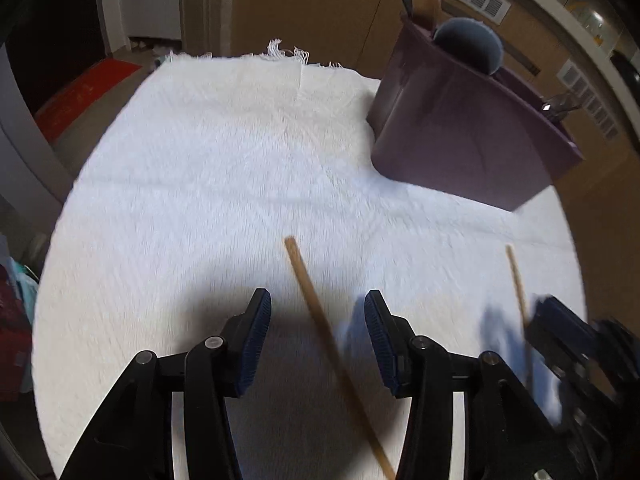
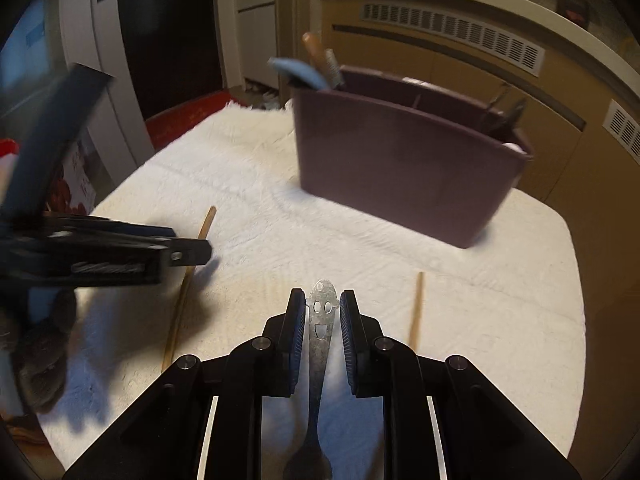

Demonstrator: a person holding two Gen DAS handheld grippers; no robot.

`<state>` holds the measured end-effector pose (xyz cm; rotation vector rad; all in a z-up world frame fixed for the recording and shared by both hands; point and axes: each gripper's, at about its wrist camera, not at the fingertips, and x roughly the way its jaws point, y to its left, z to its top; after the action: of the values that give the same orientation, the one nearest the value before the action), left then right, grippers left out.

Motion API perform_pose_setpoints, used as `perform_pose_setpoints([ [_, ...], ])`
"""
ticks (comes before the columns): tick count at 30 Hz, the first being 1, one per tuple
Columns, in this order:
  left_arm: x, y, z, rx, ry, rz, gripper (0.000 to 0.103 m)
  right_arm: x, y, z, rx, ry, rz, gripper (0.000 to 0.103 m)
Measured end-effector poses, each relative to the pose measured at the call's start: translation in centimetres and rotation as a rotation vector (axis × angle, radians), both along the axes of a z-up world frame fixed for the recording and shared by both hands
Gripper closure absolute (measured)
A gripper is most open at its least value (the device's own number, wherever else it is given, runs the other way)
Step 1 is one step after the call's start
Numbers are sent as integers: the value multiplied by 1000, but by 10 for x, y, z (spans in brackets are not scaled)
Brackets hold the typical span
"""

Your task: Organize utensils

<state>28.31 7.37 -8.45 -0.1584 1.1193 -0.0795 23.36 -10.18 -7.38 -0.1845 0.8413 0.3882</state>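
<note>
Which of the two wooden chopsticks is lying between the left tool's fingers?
The thicker-looking chopstick, running diagonally through the open left tool. The other chopstick lies farther right, beside the right tool.

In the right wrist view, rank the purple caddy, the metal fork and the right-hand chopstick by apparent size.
1. purple caddy, largest by far.
2. metal fork, though nearness to the camera inflates it.
3. right-hand chopstick, thinnest and shortest showing.

Dim warm indoor light, strong fisheye bending at dark edges, motion blur throughout, soft shadows on cloth (image 1: 224, 168).
</note>
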Motion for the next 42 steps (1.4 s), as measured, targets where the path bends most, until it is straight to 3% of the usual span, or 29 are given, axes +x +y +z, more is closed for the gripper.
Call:
perform_pose_setpoints([
  [3,12,-11,-1,70,-3,3,61,-3,-14,8,34,-19,-11,85],
  [8,11,-22,0,113,-36,-29,93,-10,-30,22,81,-53,-30,85],
  [9,10,-23,1,114,-42,-36,95,-11,-32,24,86,-59,-33,85],
  [14,-12,-28,13,97,-149,-96,97,-14,-36,29,87,-72,-47,85],
  [21,-58,-26,66,2,-326,-134,98,-30,-41,46,80,-126,-64,85],
  [25,-80,-29,97,-8,-437,-159,98,-44,-42,61,69,-174,-72,85],
  [29,-92,-29,118,-14,-496,-178,98,-55,-43,76,61,-220,-79,86],
  [30,-92,-28,119,-8,-488,-178,98,-56,-44,79,61,-226,-82,89],
  [31,-90,-29,116,0,-456,-183,98,-57,-46,81,63,-226,-82,99],
  [33,-77,-33,100,5,-320,-212,92,-59,-49,84,68,-222,-88,99],
  [35,-63,-33,74,-6,-171,-208,72,-59,-52,85,66,-214,-90,99],
  [37,-52,-34,52,9,-79,-195,72,-58,-57,82,69,-199,-99,99],
  [42,-45,-39,20,23,-13,-176,69,-47,-66,53,42,-101,-104,97],
])
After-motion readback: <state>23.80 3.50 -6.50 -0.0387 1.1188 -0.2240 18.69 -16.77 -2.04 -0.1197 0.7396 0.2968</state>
